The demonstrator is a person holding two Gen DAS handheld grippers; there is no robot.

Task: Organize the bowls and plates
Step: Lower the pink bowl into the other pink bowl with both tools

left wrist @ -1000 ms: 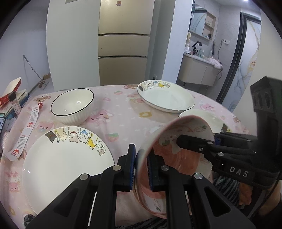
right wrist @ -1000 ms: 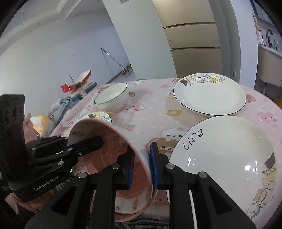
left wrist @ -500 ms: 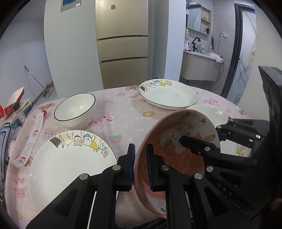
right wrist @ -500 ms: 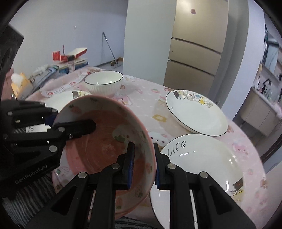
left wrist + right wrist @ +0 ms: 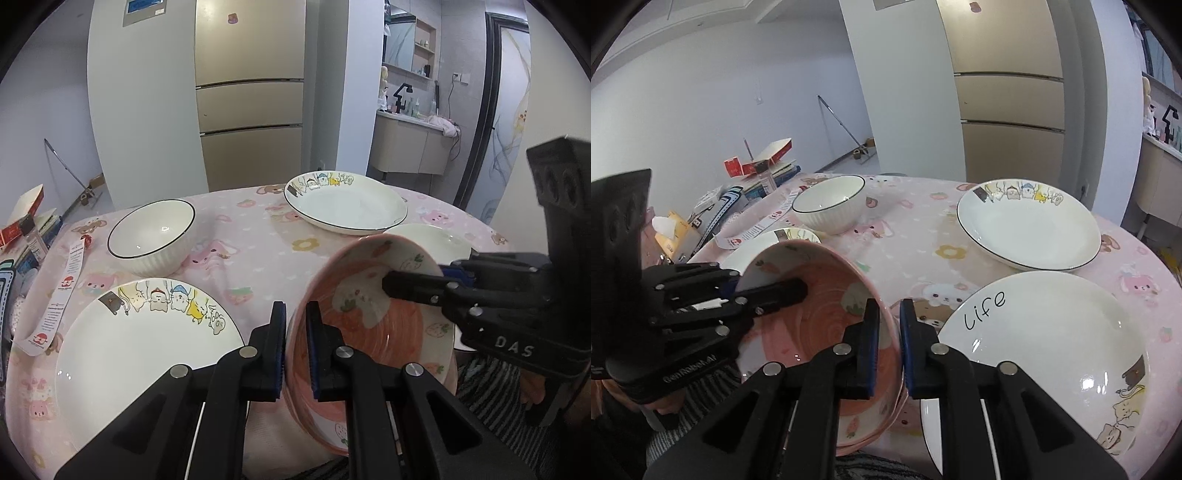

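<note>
Left wrist view: left tongs (image 5: pixel 295 343) and right tongs (image 5: pixel 888 341) both clenched on tilted pink bowl (image 5: pixel 369 332) rim.

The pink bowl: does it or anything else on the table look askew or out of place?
Yes. The pink bowl is tipped steeply on its side at the near table edge, held by both grippers on opposite rims, left gripper, right gripper. The white bowl and plates sit flat. Nothing looks spilled or broken.

Both black grippers carry blue-padded fingers (image 5: pixel 277 332), silver screws, white lettering; a grey-striped sleeve (image 5: pixel 698 391) shows.
</note>
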